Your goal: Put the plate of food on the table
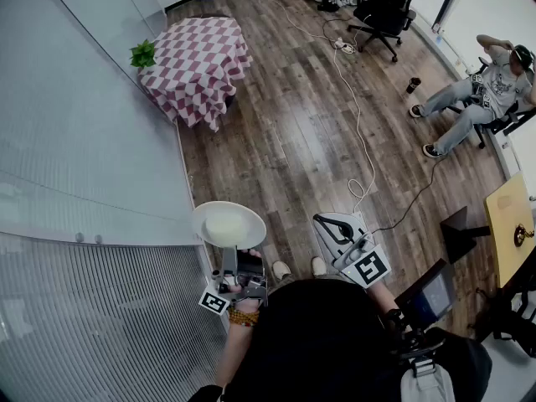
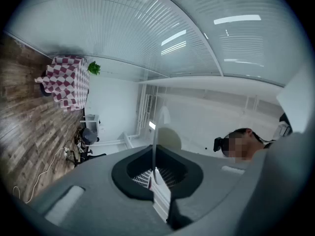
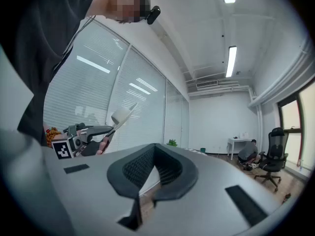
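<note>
In the head view a white plate [image 1: 229,224] carrying a pale mound of food is held level by its near rim in my left gripper [image 1: 238,265], close to my body. The left gripper view shows that plate [image 2: 154,141] edge-on, with my left gripper [image 2: 155,175] shut on it. My right gripper [image 1: 328,223] hangs beside it to the right, shut and holding nothing; in its own view the right gripper [image 3: 154,170] has its pads together. The table [image 1: 197,61], draped in a red-and-white checked cloth, stands far ahead at the upper left.
A small green plant [image 1: 143,54] sits at the table's left corner. A glass wall with blinds [image 1: 75,224] runs along the left. A cable [image 1: 356,120] trails over the wood floor. An office chair [image 1: 385,8] and a seated person [image 1: 481,90] are at the far right.
</note>
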The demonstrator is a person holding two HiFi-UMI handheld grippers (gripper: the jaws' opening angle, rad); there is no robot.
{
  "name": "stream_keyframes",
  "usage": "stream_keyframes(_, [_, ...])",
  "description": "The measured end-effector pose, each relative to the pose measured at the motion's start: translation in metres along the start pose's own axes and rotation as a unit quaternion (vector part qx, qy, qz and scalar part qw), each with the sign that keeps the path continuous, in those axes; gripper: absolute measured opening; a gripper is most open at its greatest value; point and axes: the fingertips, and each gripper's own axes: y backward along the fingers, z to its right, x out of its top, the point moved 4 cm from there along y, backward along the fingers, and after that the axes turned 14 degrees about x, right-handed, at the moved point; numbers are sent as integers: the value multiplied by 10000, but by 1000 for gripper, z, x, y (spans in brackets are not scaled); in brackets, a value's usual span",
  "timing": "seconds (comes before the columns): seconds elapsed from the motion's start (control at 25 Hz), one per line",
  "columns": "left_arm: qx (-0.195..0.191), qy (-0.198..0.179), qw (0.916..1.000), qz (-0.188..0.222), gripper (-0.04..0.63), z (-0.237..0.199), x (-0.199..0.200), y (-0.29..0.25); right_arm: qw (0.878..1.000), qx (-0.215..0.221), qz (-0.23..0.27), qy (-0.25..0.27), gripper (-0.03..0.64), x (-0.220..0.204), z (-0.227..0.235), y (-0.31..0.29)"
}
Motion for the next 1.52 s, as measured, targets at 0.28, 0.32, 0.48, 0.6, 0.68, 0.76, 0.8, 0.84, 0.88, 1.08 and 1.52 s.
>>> stream_keyframes(0.28, [165,-26,9999,9,11,-16,45,10,9989,326,148,-286,12,-4,-16,-50])
stream_keyframes(0.32, [181,-20,9998,15,11,-18,52,11,9990,315,156,-277,12,-5,-19,-56])
stream_keyframes(0.48, [251,30,9997,20,11,-25,72,14,9994,229,136,-213,12,-5,-27,-75])
stream_keyframes(0.6, [270,52,9996,-19,11,-34,87,15,9998,158,11,-133,12,-13,-35,-85])
stream_keyframes(0.68, [331,47,9994,-4,11,-40,96,14,9997,185,-35,-125,12,-17,-37,-93])
stream_keyframes(0.76, [383,31,9993,45,11,-43,104,13,9995,281,-46,-161,12,-20,-37,-101])
stream_keyframes(0.8, [387,14,9992,65,11,-44,108,12,9993,322,-59,-182,12,-22,-35,-104])
stream_keyframes(0.84, [387,-1,9992,75,11,-46,110,9,9992,348,-78,-207,12,-25,-32,-108])
stream_keyframes(0.88, [392,-7,9992,78,11,-49,111,5,9990,358,-103,-245,12,-29,-27,-111])
stream_keyframes(1.08, [509,-14,9986,134,11,-77,117,-27,9987,388,6,-344,12,-44,14,-133])
stream_keyframes(1.52, [461,-274,9982,267,11,-107,139,-168,9966,565,441,-398,12,-44,164,-195])
